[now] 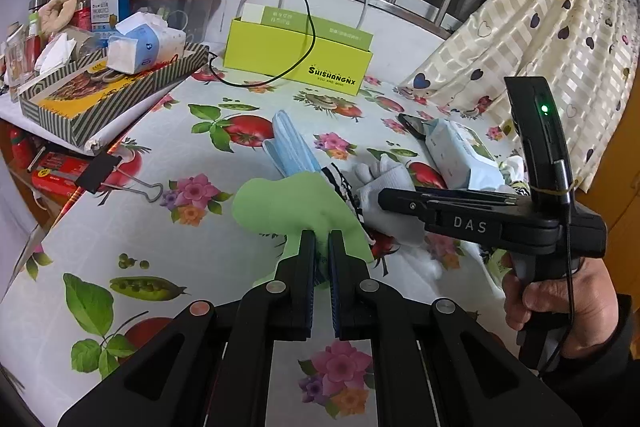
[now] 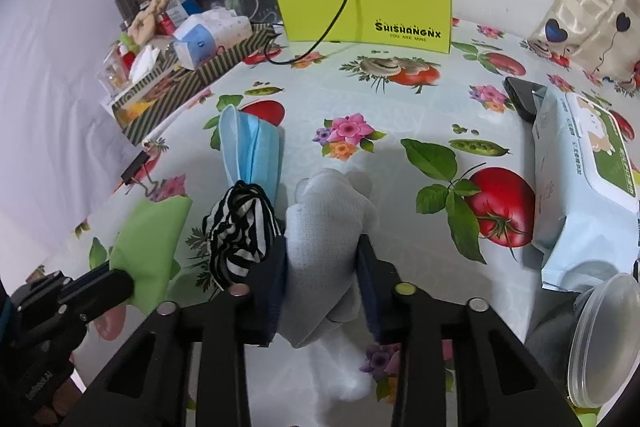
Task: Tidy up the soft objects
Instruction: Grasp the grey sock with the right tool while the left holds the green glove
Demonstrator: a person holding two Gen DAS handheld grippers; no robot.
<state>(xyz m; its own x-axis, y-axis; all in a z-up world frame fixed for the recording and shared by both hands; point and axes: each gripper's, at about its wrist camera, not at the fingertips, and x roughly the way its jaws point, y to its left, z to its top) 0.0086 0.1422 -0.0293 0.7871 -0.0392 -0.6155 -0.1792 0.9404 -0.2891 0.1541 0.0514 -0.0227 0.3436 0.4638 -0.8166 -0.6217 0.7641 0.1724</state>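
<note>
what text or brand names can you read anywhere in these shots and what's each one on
"SHISHANGNX" over "YOU ARE MINE": front of the lime green box.
"DAS": side of the right gripper, seen from the left wrist.
"PROBIOTICS": blue and white carton in the clutter.
Too small or blurred to read: print on the box's lid flap, the wipes pack, and lettering on the left gripper.

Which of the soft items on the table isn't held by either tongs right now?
The blue face mask, lying free behind the striped cloth. The left tongs pinch the green cloth; the right tongs clamp the white glove.
</note>
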